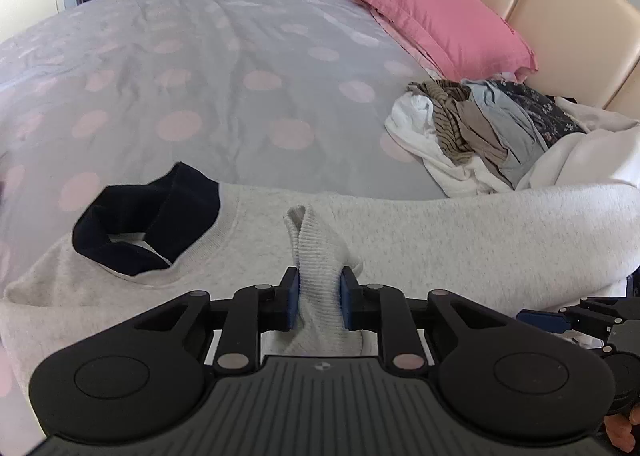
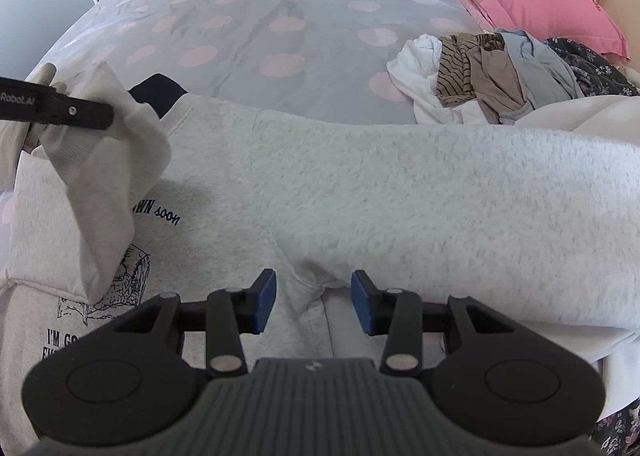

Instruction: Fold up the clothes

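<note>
While L gripper (image 1: 319,298) clamped ribbed cuff (image 1: 316,252) of light grey sweatshirt (image 2: 360,183), R gripper (image 2: 314,302) hovered released; fold partway, crumpled clothes pile (image 1: 480,127) left

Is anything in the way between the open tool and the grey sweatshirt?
No. The right tool hangs open directly over the grey sweatshirt, near its underarm seam, with nothing between them. The left tool already grips the cuff.

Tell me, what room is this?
Most likely a bedroom. There is a big bed with a spotted cover, a pink pillow against a padded headboard, and a pile of clothes waiting to be folded.
</note>
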A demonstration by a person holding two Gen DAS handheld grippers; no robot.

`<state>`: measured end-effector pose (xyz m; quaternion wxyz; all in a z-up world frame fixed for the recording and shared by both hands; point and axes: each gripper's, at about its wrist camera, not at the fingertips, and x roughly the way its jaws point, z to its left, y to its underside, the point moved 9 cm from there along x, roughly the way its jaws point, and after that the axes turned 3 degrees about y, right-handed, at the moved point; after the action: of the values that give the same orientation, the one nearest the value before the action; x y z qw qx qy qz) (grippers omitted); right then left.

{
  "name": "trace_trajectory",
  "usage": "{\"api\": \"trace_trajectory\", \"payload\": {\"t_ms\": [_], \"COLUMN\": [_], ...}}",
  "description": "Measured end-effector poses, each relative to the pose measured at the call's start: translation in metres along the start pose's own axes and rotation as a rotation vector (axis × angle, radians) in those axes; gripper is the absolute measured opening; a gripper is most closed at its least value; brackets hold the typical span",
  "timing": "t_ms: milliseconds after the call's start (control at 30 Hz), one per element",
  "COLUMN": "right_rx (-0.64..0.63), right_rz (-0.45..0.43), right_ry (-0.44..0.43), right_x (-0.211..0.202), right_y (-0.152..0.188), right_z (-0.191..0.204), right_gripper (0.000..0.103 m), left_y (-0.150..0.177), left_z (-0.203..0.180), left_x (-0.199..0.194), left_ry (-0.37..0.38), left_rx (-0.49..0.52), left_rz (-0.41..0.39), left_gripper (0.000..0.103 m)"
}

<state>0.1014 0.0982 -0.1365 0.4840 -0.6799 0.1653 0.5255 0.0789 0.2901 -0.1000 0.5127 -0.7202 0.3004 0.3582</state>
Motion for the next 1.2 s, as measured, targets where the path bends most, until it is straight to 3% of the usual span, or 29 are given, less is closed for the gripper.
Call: {"api": "trace_trajectory", "payload": {"t_ms": [133, 233, 467, 700, 800, 967, 1133, 1200], "right_rx": [0.010, 0.023, 0.041, 0.153, 0.226, 0.240, 0.233, 0.226], "right_rz": [0.022, 0.031, 0.024, 0.008, 0.055, 0.064, 0.092, 0.095], "right_ry": [-0.018, -0.020, -0.040, -0.046, -0.059, -0.066, -0.064, -0.065], "right_x": [0.006, 0.009, 0.012, 0.023, 0.040, 0.054, 0.070, 0.075], "right_y": [-0.001, -0.002, -0.015, -0.039, -0.038, -0.039, -0.042, -0.044], "right_z": [0.003, 0.003, 0.011, 0.003, -0.004, -0.005, 0.002, 0.006], "right_gripper": [0.045, 0.045, 0.046, 0.049, 0.049, 0.049, 0.049, 0.049], "left_y": [0.002, 0.003, 0.010, 0.038, 0.054, 0.067, 0.058, 0.054], "left_z": [-0.002, 0.001, 0.051, 0.145, 0.186, 0.259, 0.307, 0.313], "left_x": [-0.002, -0.012, -0.040, -0.069, -0.077, -0.087, -0.076, -0.066], "left_ry": [0.047, 0.070, -0.013, -0.118, -0.167, -0.258, -0.253, -0.265], "left_rx": [0.031, 0.055, 0.049, -0.094, -0.155, -0.284, -0.459, -0.476], "left_rz": [0.004, -0.012, -0.029, -0.033, -0.029, -0.065, -0.118, -0.105], "left_gripper": [0.026, 0.044, 0.044, 0.045, 0.045, 0.045, 0.045, 0.047]}}
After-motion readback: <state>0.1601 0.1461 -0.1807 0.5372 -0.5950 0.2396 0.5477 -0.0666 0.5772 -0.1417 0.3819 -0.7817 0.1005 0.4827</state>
